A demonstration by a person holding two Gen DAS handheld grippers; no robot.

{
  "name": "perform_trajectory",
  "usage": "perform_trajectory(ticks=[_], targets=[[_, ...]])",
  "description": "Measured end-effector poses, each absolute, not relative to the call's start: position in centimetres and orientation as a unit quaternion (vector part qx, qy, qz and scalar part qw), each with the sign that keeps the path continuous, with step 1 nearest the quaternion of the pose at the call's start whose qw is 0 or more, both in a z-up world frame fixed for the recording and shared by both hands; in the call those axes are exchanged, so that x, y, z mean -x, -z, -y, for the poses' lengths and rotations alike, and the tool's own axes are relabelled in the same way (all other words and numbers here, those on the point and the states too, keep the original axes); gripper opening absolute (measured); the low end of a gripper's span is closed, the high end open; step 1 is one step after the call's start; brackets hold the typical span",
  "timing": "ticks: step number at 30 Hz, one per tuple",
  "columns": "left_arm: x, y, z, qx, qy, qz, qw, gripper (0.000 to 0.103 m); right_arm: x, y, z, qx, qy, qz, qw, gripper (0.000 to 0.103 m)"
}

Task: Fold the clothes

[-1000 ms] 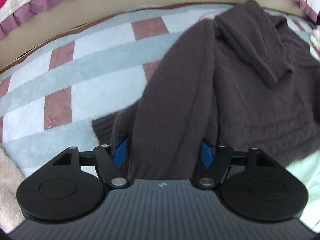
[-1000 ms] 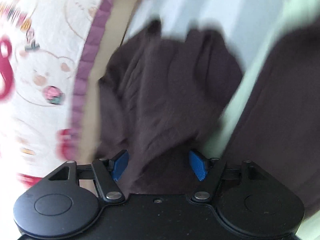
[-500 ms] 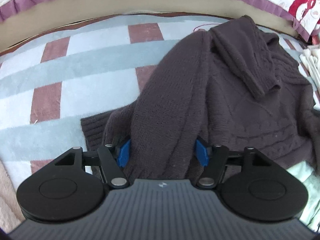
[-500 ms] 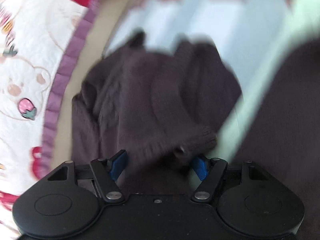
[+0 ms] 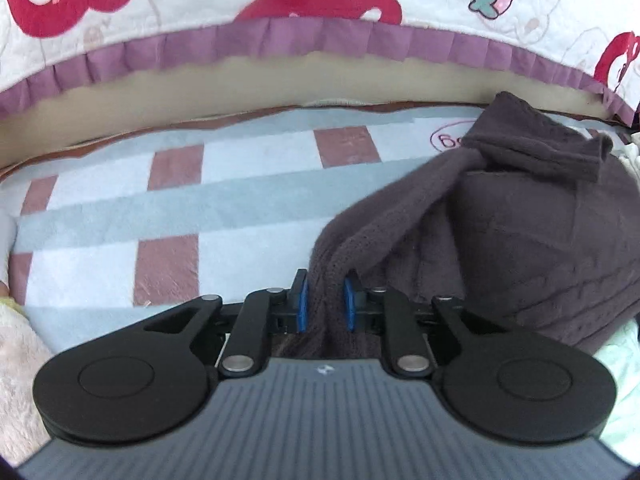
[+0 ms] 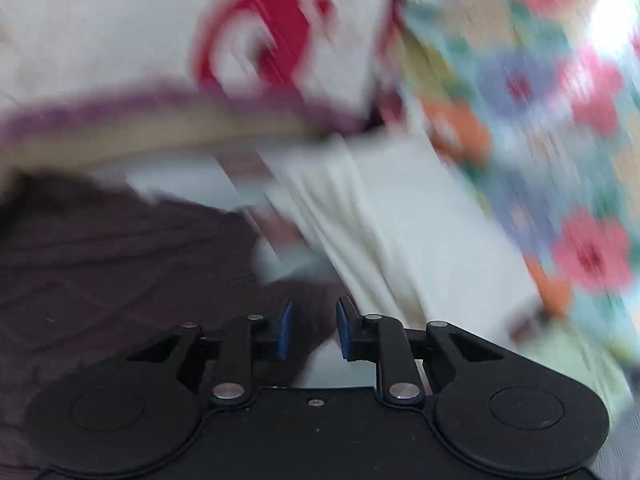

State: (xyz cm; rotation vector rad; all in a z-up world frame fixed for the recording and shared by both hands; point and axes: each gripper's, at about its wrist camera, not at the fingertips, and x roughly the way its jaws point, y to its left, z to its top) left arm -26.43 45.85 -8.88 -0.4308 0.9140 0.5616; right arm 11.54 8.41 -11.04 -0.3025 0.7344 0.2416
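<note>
A dark brown knitted sweater (image 5: 520, 240) lies bunched on the right of the bed. One thick fold of it runs down into my left gripper (image 5: 325, 300). Those jaws are closing, and both blue pads press on the fold. The right wrist view is blurred by motion. There the sweater (image 6: 120, 260) fills the left side. An edge of it sits between the blue pads of my right gripper (image 6: 314, 328), whose jaws are closing and narrow on the knit.
A checked blue, white and brown blanket (image 5: 180, 220) covers the bed. A white quilt with red prints and a purple frill (image 5: 280, 44) hangs behind. Fluffy cream cloth (image 5: 20, 360) lies lower left. White folded cloth (image 6: 400, 240) and floral fabric (image 6: 540, 120) lie right of the sweater.
Both grippers' jaws have narrowed from wide onto the sweater. The left one rose and tilted toward the quilt, bunching the sleeve. The right one rolled and swung toward the white and floral cloth.
</note>
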Motion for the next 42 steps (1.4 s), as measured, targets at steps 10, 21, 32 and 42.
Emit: perform_trajectory(ticks=[10, 21, 32, 42], targets=[[23.9, 12.4, -45.1, 0.179, -0.184, -0.526, 0.811, 0.088, 1.2, 11.3, -12.4, 0.089, -0.426, -0.370, 0.821, 0.051], [25.7, 6.0, -47.5, 0.130, -0.221, -0.403, 0.879, 0.023, 17.1, 12.5, -25.0, 0.263, -0.656, -0.255, 0.660, 0.046], [27.5, 7.7, -51.6, 0.129, -0.211, -0.442, 0.862, 0.019, 22.2, 16.4, -32.0, 0.393, -0.644, -0.192, 0.627, 0.067], [26.8, 7.3, -51.7, 0.118, -0.247, -0.433, 0.859, 0.015, 15.8, 13.7, -31.5, 0.222, -0.699, -0.302, 0.609, 0.015]])
